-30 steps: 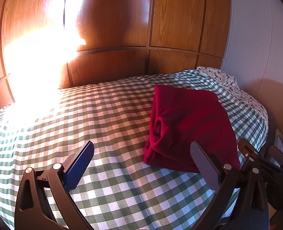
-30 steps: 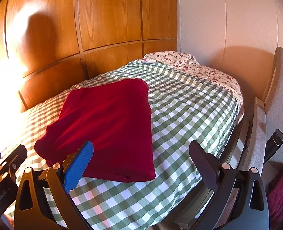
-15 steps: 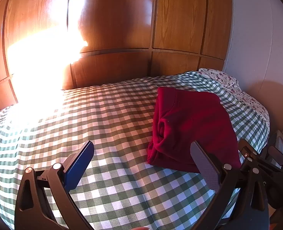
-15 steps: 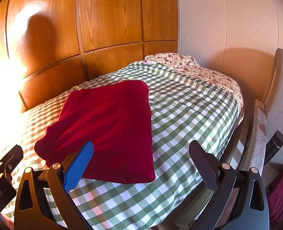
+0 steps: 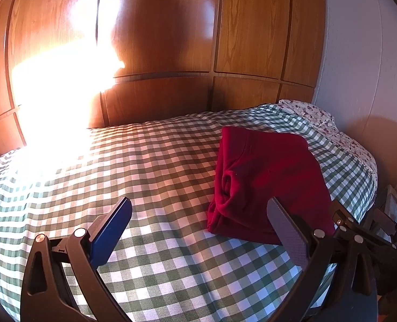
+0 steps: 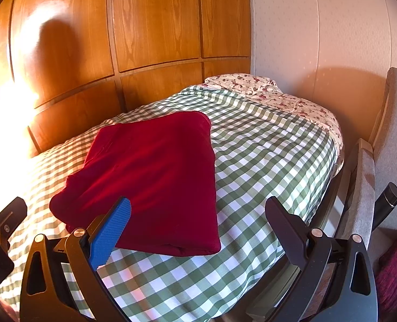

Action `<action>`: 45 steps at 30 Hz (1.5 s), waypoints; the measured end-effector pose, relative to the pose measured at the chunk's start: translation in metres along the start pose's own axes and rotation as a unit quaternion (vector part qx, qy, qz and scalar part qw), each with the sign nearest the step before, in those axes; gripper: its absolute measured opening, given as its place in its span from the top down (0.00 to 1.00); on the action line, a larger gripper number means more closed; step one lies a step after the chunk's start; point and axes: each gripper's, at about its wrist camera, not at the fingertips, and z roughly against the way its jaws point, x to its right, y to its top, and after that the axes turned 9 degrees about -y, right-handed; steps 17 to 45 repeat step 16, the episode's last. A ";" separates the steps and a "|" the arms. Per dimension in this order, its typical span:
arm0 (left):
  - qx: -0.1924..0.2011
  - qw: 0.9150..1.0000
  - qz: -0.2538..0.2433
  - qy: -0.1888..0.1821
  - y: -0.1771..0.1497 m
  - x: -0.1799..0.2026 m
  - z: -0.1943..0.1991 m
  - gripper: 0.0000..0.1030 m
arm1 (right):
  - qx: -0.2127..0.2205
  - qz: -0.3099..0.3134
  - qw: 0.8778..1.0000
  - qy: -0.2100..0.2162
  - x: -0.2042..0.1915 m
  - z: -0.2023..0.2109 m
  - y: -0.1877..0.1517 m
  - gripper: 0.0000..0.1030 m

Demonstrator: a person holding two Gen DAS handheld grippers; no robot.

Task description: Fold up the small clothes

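Note:
A dark red garment (image 5: 268, 185) lies folded into a thick rectangle on the green-and-white checked bedspread (image 5: 155, 177), toward the bed's right side. In the right wrist view the same red garment (image 6: 155, 177) fills the left middle, its near edge just beyond my blue fingertip. My left gripper (image 5: 198, 214) hovers open above the bed, short of the garment and to its left. My right gripper (image 6: 198, 214) is also open and empty, held over the bedspread (image 6: 265, 166) at the garment's near right corner.
A wooden panelled wall (image 5: 158, 53) backs the bed, with strong sun glare at the left. A floral pillow (image 6: 265, 94) lies at the far right end. A grey upholstered chair (image 6: 386, 147) stands right of the bed, with a dark red cushion (image 6: 394, 273) low beside it.
Both grippers have drawn back and risen slightly from the folded garment, which lies unmoved. Both stay open.

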 end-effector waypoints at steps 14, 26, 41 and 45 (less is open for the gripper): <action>-0.034 0.999 0.011 0.016 -0.006 -0.007 -0.019 0.03 | -0.001 -0.024 1.000 0.009 0.011 -0.008 0.007 0.04; -0.037 0.999 0.014 0.016 -0.009 -0.009 -0.022 0.03 | -0.005 -0.030 1.000 0.006 0.014 -0.011 0.008 0.04; -0.037 0.999 0.014 0.016 -0.009 -0.009 -0.022 0.03 | -0.005 -0.030 1.000 0.006 0.014 -0.011 0.008 0.04; -0.037 0.999 0.014 0.016 -0.009 -0.009 -0.022 0.03 | -0.005 -0.030 1.000 0.006 0.014 -0.011 0.008 0.04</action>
